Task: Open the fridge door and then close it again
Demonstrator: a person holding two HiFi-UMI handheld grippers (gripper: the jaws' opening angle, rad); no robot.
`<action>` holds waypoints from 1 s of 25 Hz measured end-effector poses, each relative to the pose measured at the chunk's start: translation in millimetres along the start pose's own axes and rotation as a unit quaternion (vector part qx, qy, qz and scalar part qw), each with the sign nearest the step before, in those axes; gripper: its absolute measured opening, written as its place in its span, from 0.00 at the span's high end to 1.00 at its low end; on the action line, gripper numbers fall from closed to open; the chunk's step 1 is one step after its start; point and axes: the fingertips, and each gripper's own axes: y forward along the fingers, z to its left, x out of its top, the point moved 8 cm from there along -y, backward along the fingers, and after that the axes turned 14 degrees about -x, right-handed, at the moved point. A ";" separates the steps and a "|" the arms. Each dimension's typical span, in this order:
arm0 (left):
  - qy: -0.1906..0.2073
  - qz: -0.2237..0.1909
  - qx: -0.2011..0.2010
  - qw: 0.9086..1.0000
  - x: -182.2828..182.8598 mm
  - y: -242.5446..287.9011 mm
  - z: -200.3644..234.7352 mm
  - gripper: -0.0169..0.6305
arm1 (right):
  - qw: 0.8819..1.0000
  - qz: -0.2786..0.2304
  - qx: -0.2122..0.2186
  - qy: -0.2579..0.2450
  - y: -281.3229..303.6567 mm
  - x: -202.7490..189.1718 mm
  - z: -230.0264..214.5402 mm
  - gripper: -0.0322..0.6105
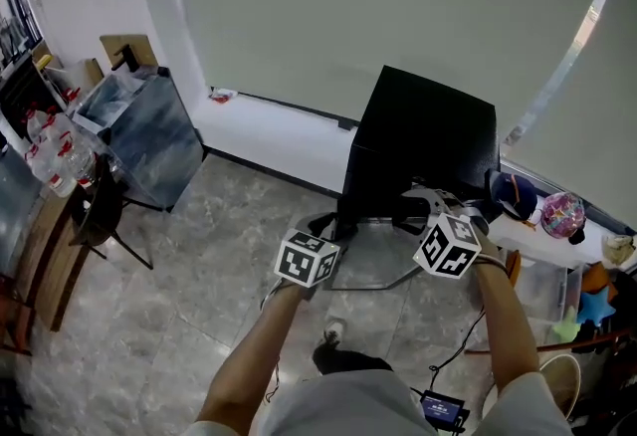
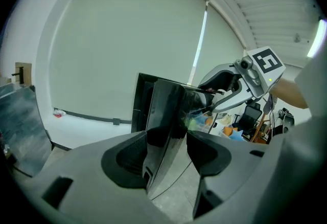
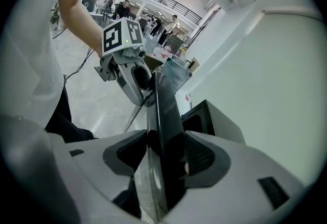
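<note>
Pinching the edge of the open fridge door, the left tool and right tool both hold it. The fridge stands on the floor just behind, nearer the right tool.

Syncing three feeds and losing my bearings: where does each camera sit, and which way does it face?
Head view: on the head, looking steeply down at fridge and floor; both forearms show.
Left gripper view: on the left claw, facing the fridge; right claw shows.
Right gripper view: on the right claw, looking along the fridge door; left claw, arm show.
Shared: that door.
</note>
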 end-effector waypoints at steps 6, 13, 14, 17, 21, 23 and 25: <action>0.010 0.017 -0.029 0.999 11.0 10.7 20.2 0.64 | 1.000 0.012 -0.011 0.004 9.7 -3.8 -7.4 0.60; 0.021 0.021 -0.055 0.998 22.4 22.1 40.7 0.63 | 0.999 0.024 -0.031 0.019 20.0 -6.8 -16.5 0.60; 0.023 0.021 -0.060 0.998 24.0 23.9 43.0 0.63 | 0.999 0.027 -0.033 0.021 20.8 -7.7 -17.7 0.60; 0.029 0.024 -0.069 0.997 27.4 26.0 48.7 0.63 | 0.998 0.039 -0.041 0.026 24.3 -6.0 -20.0 0.60; 0.030 0.029 -0.090 0.995 29.3 29.6 57.3 0.63 | 0.996 0.053 -0.059 0.035 28.6 -6.3 -19.0 0.59; 0.031 0.028 -0.099 0.994 33.2 30.9 63.0 0.63 | 0.995 0.048 -0.073 0.043 30.8 -7.1 -21.9 0.58; 0.030 0.028 -0.105 0.994 35.7 30.3 68.1 0.63 | 0.994 0.045 -0.082 0.055 33.8 -6.4 -24.7 0.58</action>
